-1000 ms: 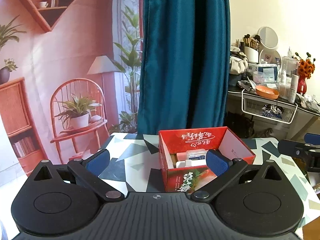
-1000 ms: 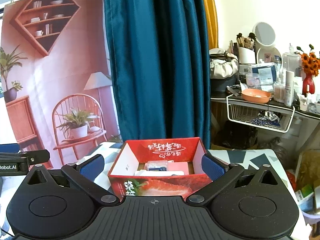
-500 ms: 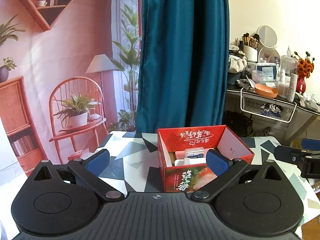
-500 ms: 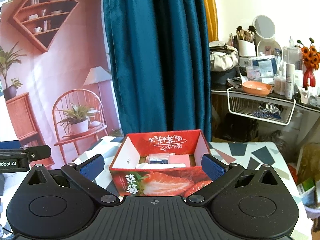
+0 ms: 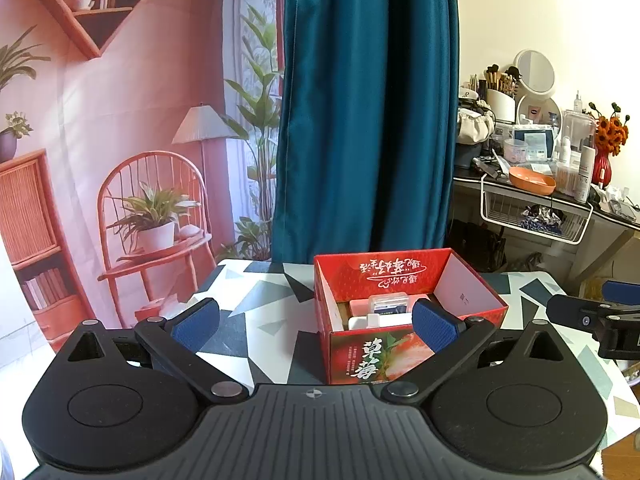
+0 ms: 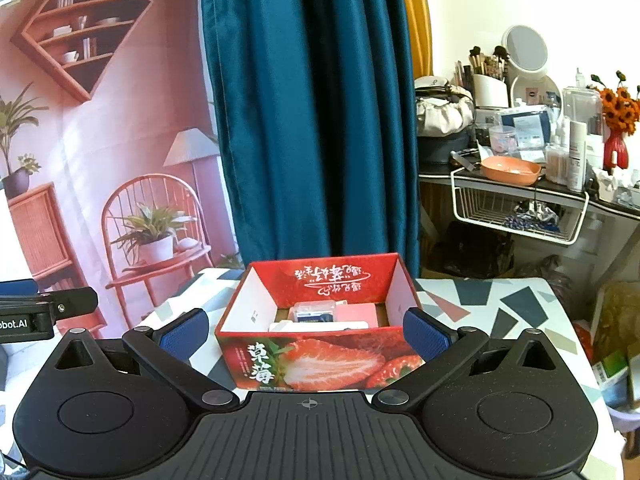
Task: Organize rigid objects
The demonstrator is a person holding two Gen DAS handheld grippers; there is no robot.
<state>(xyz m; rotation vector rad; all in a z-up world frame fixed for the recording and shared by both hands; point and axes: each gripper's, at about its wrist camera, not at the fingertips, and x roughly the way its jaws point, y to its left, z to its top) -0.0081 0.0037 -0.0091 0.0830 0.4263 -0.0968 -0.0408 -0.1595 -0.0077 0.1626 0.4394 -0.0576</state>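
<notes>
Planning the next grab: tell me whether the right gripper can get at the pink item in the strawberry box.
Probably yes: the right gripper is open, the strawberry box has no lid, and the pink item lies partly exposed.

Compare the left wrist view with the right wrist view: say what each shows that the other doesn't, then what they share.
Only the left wrist view shows the right gripper from the side, at its right edge, and the strawberry box corner-on. Only the right wrist view shows the left gripper at its left edge, the box's long strawberry-printed front, and a yellow curtain strip. Both share the open box holding small flat items, the patterned table, the teal curtain and the cluttered vanity.
</notes>
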